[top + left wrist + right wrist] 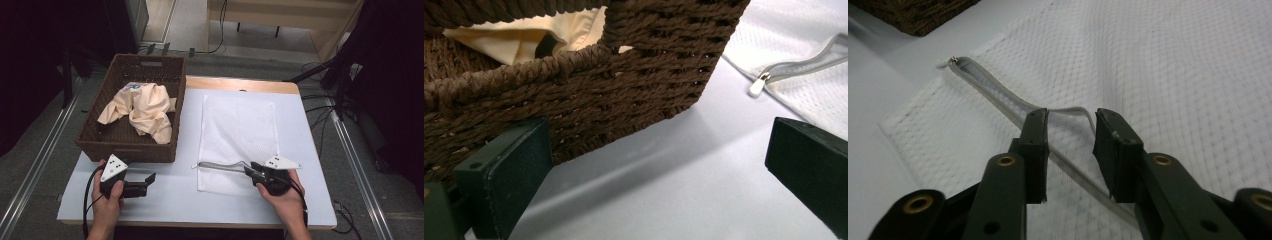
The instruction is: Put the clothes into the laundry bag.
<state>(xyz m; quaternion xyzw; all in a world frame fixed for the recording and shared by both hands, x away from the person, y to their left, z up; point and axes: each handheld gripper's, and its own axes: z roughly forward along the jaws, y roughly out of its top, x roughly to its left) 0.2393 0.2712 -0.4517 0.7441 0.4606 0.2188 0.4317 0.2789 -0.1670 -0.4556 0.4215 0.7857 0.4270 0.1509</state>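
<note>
A white mesh laundry bag (237,125) lies flat on the table, its grey zipper (220,166) running along the near end. My right gripper (248,170) is at that zipper. In the right gripper view the jaws (1070,125) stand a little apart, with a raised lip of the zipper (1068,111) between them and the pads not pressing on it. The zipper pull (953,60) lies at the far left end. My left gripper (149,184) rests open on the table in front of the wicker basket (125,150), which holds a cream garment (145,107). Nothing is between its wide jaws (659,145).
The brown basket (624,75) hangs over the table's left edge, its front wall close to my left gripper. The pale table top (175,200) is bare between the two hands. Cables and rails run along the floor on both sides.
</note>
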